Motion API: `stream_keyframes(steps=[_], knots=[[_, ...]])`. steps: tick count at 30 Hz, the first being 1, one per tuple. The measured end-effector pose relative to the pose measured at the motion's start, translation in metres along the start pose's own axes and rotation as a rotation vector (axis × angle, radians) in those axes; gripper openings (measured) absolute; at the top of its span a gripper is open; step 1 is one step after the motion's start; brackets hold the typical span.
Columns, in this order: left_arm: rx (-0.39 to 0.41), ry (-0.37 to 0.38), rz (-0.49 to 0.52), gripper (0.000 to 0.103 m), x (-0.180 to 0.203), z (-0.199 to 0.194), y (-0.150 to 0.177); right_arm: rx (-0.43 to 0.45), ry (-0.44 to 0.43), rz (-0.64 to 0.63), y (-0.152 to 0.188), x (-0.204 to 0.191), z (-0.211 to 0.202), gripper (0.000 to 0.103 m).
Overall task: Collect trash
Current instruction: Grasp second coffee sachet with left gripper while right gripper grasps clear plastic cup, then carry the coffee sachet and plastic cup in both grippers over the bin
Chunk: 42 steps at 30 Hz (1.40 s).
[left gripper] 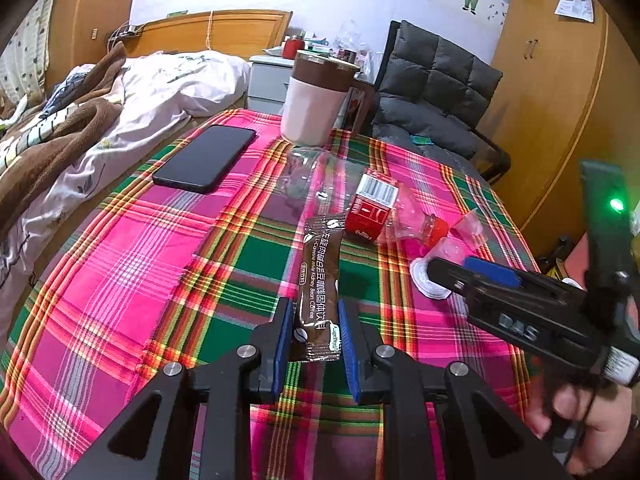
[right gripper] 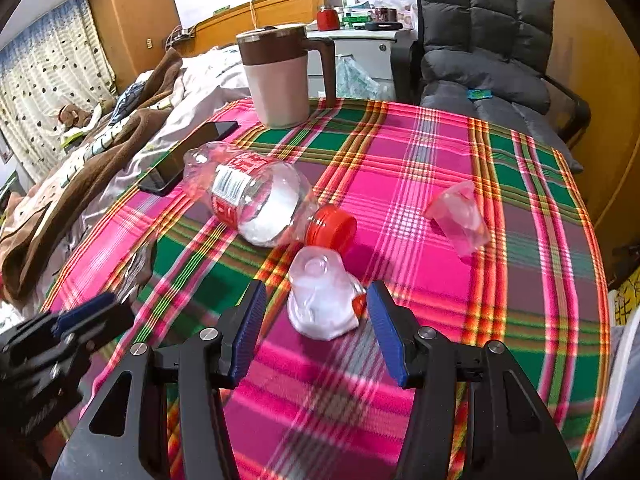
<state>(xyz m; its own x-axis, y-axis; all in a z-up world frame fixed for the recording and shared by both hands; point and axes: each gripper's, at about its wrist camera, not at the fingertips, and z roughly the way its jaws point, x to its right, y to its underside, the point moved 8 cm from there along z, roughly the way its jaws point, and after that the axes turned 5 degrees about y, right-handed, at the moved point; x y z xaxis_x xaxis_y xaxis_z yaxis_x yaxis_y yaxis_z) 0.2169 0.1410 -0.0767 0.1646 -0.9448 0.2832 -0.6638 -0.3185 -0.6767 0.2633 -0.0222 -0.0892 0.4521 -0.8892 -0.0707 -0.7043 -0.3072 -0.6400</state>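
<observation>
Left tool [left gripper: 312, 344] pinching brown coffee sachet [left gripper: 320, 280] just above plaid table [left gripper: 120, 260]. Right tool [right gripper: 316, 320] spread w/ small crumpled plastic cup [right gripper: 320, 304] between pads, untouched, by clear bottle [right gripper: 256, 200].

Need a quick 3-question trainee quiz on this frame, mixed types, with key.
1. True or false: the phone lies on the chair.
2. What sits between the pads of the left gripper? A) coffee sachet B) phone C) mug
3. What colour is the cap of the bottle lying on its side?

Key:
1. False: it lies on the table.
2. A.
3. Red.
</observation>
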Motion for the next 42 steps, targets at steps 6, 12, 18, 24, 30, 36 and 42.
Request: stream_keyframes(steps=[6,12,18,24,30,36,42], knots=[[-0.003,0.008,0.011,0.024,0.005,0.002,0.002,0.008,-0.009,0.011,-0.001,0.004,-0.004,0.032],[0.0,0.027,0.025,0.024,0.017,0.002,0.004,0.034,-0.026,0.04,0.012,0.012,-0.031,0.032],[0.0,0.07,0.08,0.024,0.049,0.0,0.011,0.049,-0.021,0.086,0.027,0.03,-0.06,0.032],[-0.005,0.178,0.149,0.024,0.093,-0.008,0.024,0.081,0.005,0.135,0.04,0.055,-0.086,0.032],[-0.047,0.263,0.175,0.024,0.133,-0.006,0.039,0.1,0.035,0.183,0.055,0.08,-0.103,0.032],[-0.082,0.325,0.223,0.024,0.181,-0.002,0.049,0.128,0.081,0.25,0.065,0.117,-0.124,0.032],[-0.114,0.4,0.285,0.024,0.239,0.002,0.056,0.158,0.134,0.333,0.082,0.16,-0.144,0.032]])
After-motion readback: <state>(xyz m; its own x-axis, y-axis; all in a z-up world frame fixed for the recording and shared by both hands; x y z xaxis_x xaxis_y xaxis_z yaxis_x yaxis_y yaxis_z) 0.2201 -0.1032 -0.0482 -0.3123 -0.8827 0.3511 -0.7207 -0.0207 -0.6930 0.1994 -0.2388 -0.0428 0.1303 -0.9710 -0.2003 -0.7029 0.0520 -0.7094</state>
